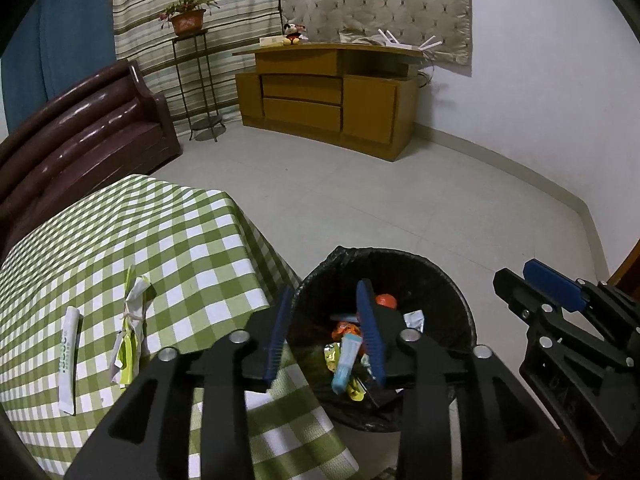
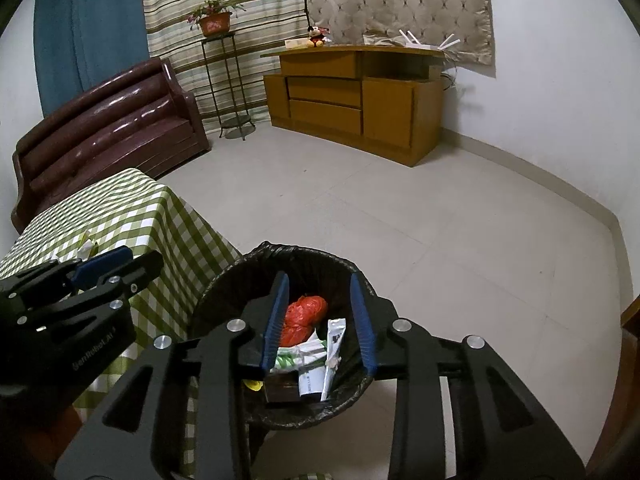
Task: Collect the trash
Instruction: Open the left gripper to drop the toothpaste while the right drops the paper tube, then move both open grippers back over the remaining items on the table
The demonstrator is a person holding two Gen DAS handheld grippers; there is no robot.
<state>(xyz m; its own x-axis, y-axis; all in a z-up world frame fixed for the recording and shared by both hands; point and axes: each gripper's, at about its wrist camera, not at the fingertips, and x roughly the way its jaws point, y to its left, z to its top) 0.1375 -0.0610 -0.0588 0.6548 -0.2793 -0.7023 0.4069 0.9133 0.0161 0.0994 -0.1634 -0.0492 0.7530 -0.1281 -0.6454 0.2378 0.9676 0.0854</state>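
Note:
A black-lined trash bin (image 1: 452,280) stands on the floor by the table's corner and holds wrappers, an orange bag and a blue tube. My left gripper (image 1: 326,320) is open and empty, over the bin's left rim. My right gripper (image 2: 320,316) is open and empty above the same bin (image 2: 224,284), over an orange bag (image 2: 304,314) and white wrappers. On the green checked table (image 1: 180,240) lie a white tube (image 1: 68,364) and a yellow-white crumpled wrapper (image 1: 130,336). The right gripper shows at the right in the left wrist view (image 1: 548,284).
A brown sofa (image 1: 80,136) stands behind the table. A wooden cabinet (image 1: 328,100) and a plant stand (image 1: 196,80) are against the far wall. Pale tiled floor (image 1: 400,200) lies between them and the bin.

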